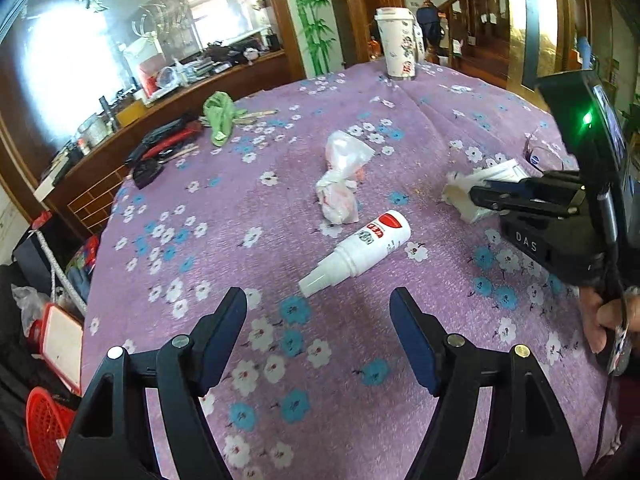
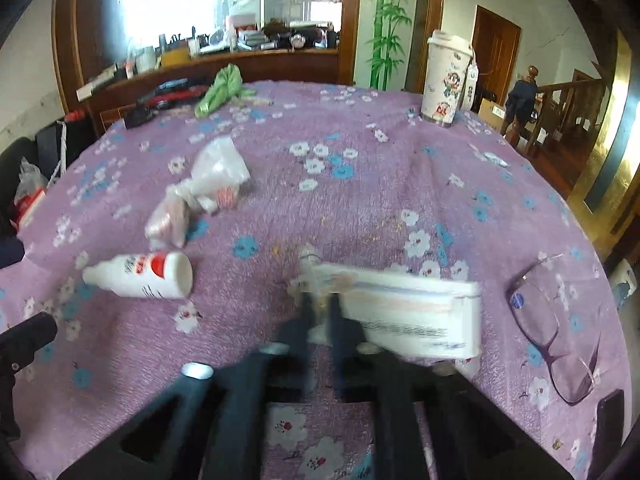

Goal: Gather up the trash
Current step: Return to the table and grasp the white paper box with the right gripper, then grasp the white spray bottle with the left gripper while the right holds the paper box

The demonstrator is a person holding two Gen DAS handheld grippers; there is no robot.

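One bottle (image 1: 360,250), one crumpled bag (image 1: 340,184), one cup (image 1: 396,44).

Motion-blurred right gripper (image 2: 320,312) and white box (image 2: 412,316).

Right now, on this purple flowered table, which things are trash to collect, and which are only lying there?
Likely trash:
- white squeeze bottle, lying on its side
- crumpled plastic bag
- small white box with scraps; the right gripper is shut on the scraps beside it

Probably just lying about:
- lidded cup, upright
- eyeglasses
- green cloth
- left gripper, open and empty
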